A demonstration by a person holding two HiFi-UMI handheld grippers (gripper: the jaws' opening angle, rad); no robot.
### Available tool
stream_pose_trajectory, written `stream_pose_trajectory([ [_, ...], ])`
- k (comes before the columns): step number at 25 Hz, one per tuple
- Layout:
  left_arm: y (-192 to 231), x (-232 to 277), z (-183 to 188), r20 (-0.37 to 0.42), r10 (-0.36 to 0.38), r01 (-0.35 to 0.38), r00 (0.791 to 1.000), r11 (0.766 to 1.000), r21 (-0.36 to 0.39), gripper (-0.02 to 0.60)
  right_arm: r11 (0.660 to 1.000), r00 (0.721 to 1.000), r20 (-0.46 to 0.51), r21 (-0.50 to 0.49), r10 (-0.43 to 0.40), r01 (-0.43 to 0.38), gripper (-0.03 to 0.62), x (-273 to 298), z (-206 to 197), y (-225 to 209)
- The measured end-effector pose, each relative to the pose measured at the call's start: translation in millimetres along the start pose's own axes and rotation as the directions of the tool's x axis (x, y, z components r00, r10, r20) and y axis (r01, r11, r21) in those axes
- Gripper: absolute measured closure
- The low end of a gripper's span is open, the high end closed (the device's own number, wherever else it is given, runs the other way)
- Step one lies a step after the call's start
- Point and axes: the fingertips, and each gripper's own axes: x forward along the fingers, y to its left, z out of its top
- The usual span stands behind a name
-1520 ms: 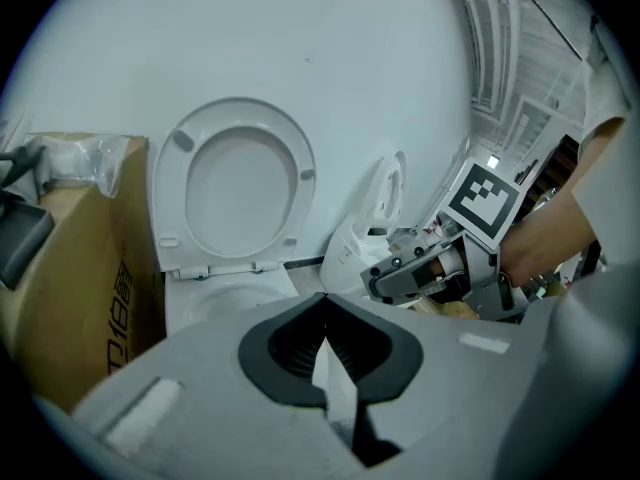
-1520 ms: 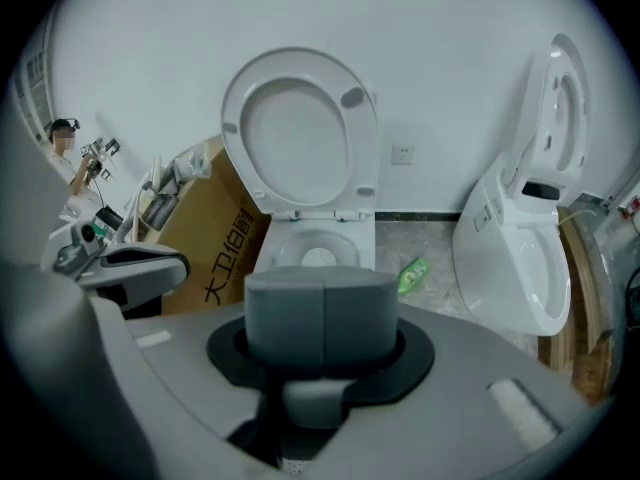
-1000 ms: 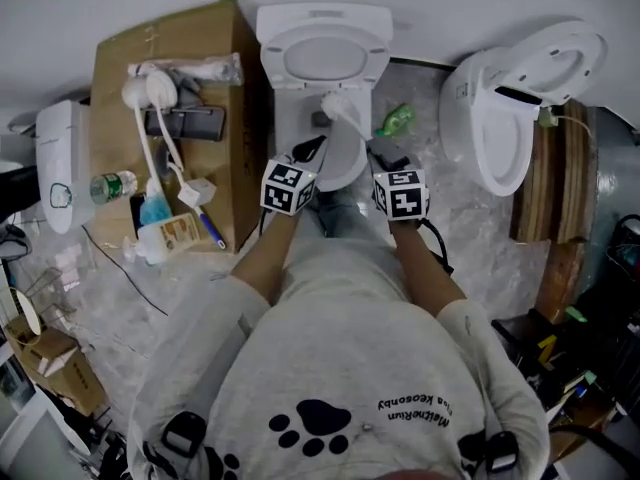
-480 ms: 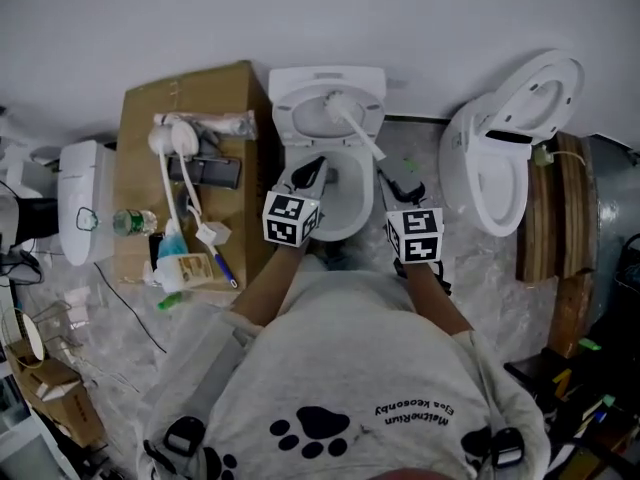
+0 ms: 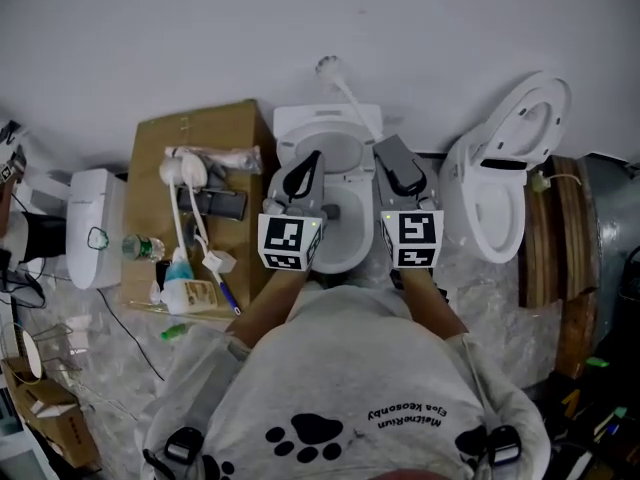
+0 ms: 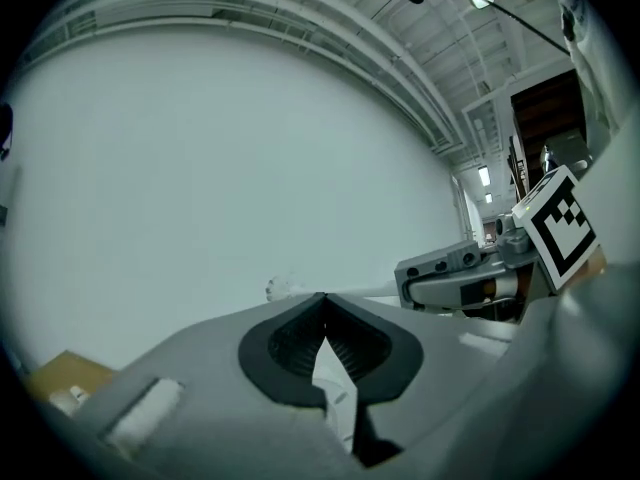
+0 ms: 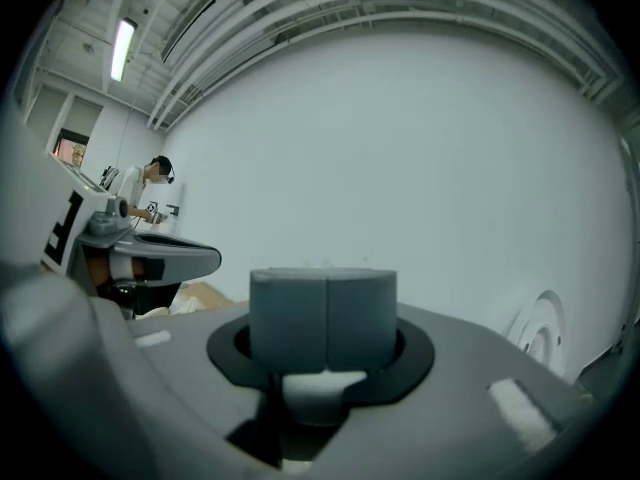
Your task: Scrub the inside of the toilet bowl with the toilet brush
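Now the toilet brush (image 5: 350, 100) is out of the toilet bowl (image 5: 350, 260). Its head, inside the bowl half a second ago, points to 12 o'clock against the wall (image 5: 200, 38). The right gripper (image 5: 388, 146) clamps the handle with its jaws together. The left gripper (image 5: 314, 156), at the bowl's 10 o'clock, is closed on nothing.

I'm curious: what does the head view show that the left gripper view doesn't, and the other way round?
Only the head view shows the toilet with its open bowl, the cardboard box littered with bottles, a second toilet on the right, and the person's grey shirt.

Only the left gripper view shows the ceiling with its beams, and how the left gripper has its jaws shut on nothing.

Both show the white wall and the right gripper holding the toilet brush up against it, clear of the bowl.
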Motion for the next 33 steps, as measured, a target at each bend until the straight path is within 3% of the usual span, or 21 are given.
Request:
stream_pose_trajectory([
  [3, 3.0, -1.4, 26.4, 0.043, 0.009, -0.01, 0.999, 0.999, 0.036, 0.583, 1.0, 0.998, 0.069, -0.016, -0.01, 0.011, 0.441, 1.3, 29.4, -2.7],
  [8, 7.4, -2.2, 43.5, 0.064, 0.027, -0.029, 0.998, 0.999, 0.033, 0.583, 0.998, 0.992, 0.13, -0.061, -0.001, 0.009, 0.439, -0.2, 54.2, 1.4],
  [33, -14.3, 4.6, 36.1, 0.046, 0.005, -0.008, 0.999, 0.999, 0.053, 0.583, 0.998, 0.994, 0.104, -0.059, 0.04, -0.034, 0.439, 1.1, 39.5, -6.0],
])
